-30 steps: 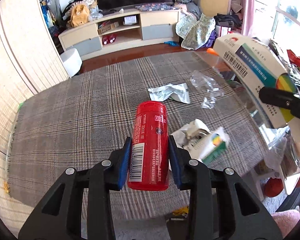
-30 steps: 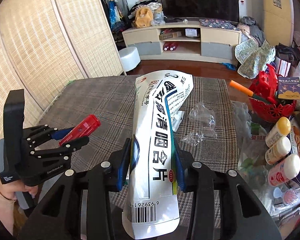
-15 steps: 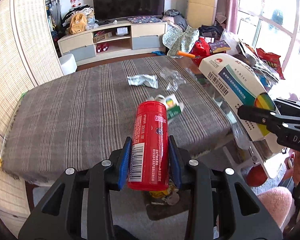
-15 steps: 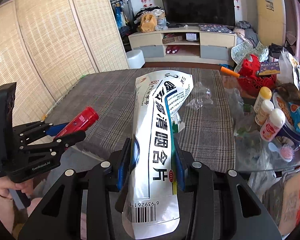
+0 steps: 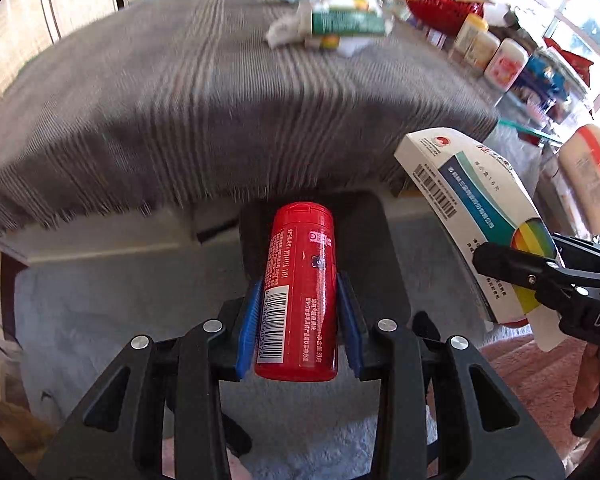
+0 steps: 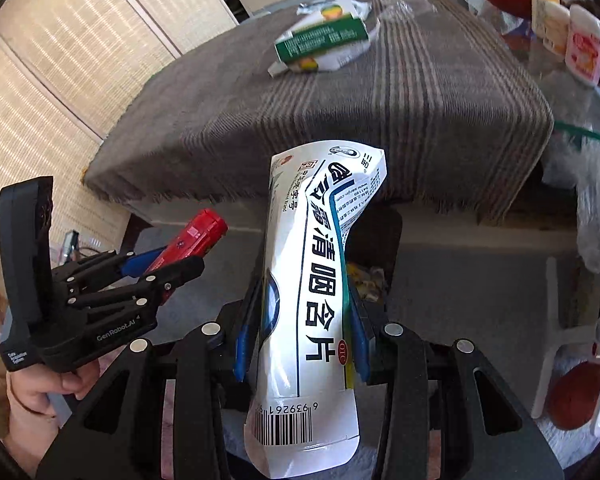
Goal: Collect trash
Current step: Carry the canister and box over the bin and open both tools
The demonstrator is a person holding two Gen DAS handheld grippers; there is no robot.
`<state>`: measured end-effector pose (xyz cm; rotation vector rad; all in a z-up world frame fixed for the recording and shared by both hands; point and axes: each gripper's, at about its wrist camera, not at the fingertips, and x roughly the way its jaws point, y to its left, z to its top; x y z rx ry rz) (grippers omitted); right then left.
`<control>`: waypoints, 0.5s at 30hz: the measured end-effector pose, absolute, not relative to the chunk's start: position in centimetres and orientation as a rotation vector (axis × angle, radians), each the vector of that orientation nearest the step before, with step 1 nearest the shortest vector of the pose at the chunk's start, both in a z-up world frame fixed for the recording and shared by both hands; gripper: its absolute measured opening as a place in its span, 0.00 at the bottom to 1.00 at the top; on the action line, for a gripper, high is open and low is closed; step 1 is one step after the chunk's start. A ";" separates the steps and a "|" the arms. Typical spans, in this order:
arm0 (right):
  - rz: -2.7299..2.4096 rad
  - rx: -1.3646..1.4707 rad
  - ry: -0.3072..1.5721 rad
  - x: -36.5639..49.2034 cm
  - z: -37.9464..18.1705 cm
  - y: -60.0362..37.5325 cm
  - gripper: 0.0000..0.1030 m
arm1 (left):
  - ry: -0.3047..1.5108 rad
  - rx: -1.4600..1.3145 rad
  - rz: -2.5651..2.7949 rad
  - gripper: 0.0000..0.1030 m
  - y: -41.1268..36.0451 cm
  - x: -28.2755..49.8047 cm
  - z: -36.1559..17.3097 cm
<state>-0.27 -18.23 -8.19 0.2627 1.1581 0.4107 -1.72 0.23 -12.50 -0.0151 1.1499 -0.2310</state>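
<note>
My left gripper is shut on a red plastic bottle, held below the table's front edge over a dark bin on the floor. The bottle also shows in the right wrist view. My right gripper is shut on a crushed white medicine box, which also shows in the left wrist view. The bin's dark opening, with scraps inside, lies just behind the box. More trash lies on the table: a green and white carton on crumpled paper.
The table has a grey striped cloth hanging over its front edge. Small bottles and a red basket stand at its right end. Woven screens stand on the left. A pink rug lies at lower right.
Both grippers have pulled back from over the table and dropped below its front edge, still holding the bottle and the box. The dark bin has come into view.
</note>
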 end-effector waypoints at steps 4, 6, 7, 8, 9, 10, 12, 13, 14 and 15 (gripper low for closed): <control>0.378 0.289 1.228 1.1 -11.6 -18.0 0.39 | 1.208 0.006 -0.231 0.33 -0.5 -1.1 -15.7; 0.366 0.316 1.264 1.9 -13.1 -18.0 0.39 | 1.233 0.012 -0.228 0.33 -0.8 -0.5 -17.1; 0.358 0.334 1.283 2.5 -13.9 -18.0 0.39 | 1.241 0.013 -0.226 0.33 -0.8 -0.3 -17.6; 0.354 0.348 1.296 2.5 -14.6 -18.0 0.39 | 1.254 0.013 -0.223 0.33 -0.8 0.2 -18.3; 0.351 0.369 1.313 2.9 -15.4 -18.0 0.39 | 1.263 0.014 -0.221 0.33 -0.8 0.4 -18.8; 0.350 0.380 1.324 3.3 -15.9 -17.9 0.39 | 1.277 0.015 -0.219 0.33 -0.8 0.8 -19.4; 0.346 0.378 1.339 3.7 -16.7 -17.4 0.39 | 1.298 0.015 -0.222 0.33 -0.8 1.3 -20.4; 0.346 0.375 1.343 3.9 -16.9 -17.2 0.40 | 1.305 0.016 -0.223 0.33 -0.8 1.6 -20.7; 0.345 0.370 1.347 4.1 -17.0 -16.9 0.41 | 1.315 0.013 -0.226 0.33 -0.7 1.9 -21.1; 0.341 0.364 1.349 4.3 -17.3 -16.6 0.45 | 1.322 0.007 -0.229 0.33 -0.7 2.1 -21.5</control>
